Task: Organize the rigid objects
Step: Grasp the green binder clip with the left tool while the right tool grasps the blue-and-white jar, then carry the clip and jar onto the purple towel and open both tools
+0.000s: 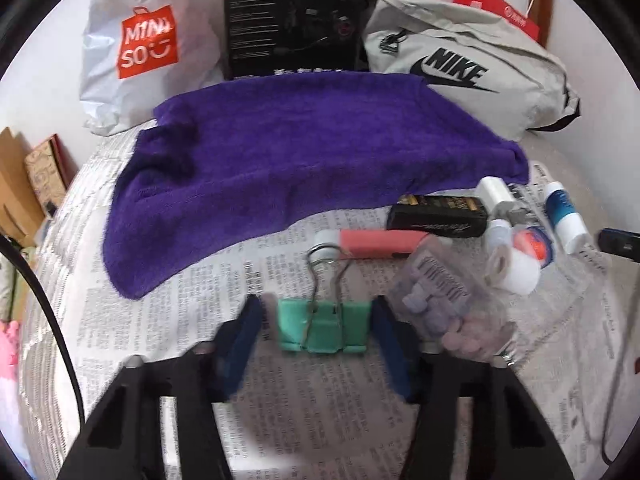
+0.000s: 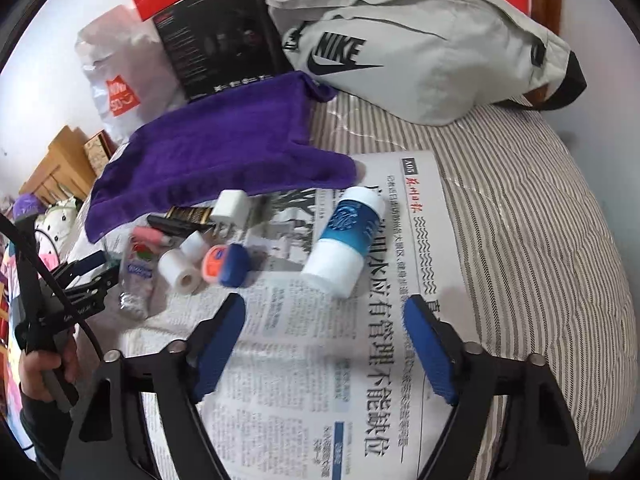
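Observation:
My left gripper (image 1: 318, 320) is open, its blue pads on either side of a green binder clip (image 1: 323, 326) lying on the newspaper, with small gaps both sides. Beyond it lie a pink eraser (image 1: 378, 243), a black box (image 1: 438, 216), a clear bag of pills (image 1: 444, 304), a white tape roll (image 1: 514, 270), a white charger plug (image 1: 496, 194) and a blue-and-white bottle (image 1: 566, 218). My right gripper (image 2: 324, 316) is open and empty, just short of the blue-and-white bottle (image 2: 348, 240). A blue-orange tin (image 2: 226, 264) and tape roll (image 2: 180, 270) lie left of it.
A purple towel (image 1: 304, 160) is spread behind the objects. A grey Nike bag (image 1: 460, 64), a black carton (image 1: 294, 20) and a white Miniso bag (image 1: 148, 44) stand at the back. Newspaper (image 2: 320, 380) covers a striped bed (image 2: 540, 220). The left gripper also shows in the right wrist view (image 2: 100, 268).

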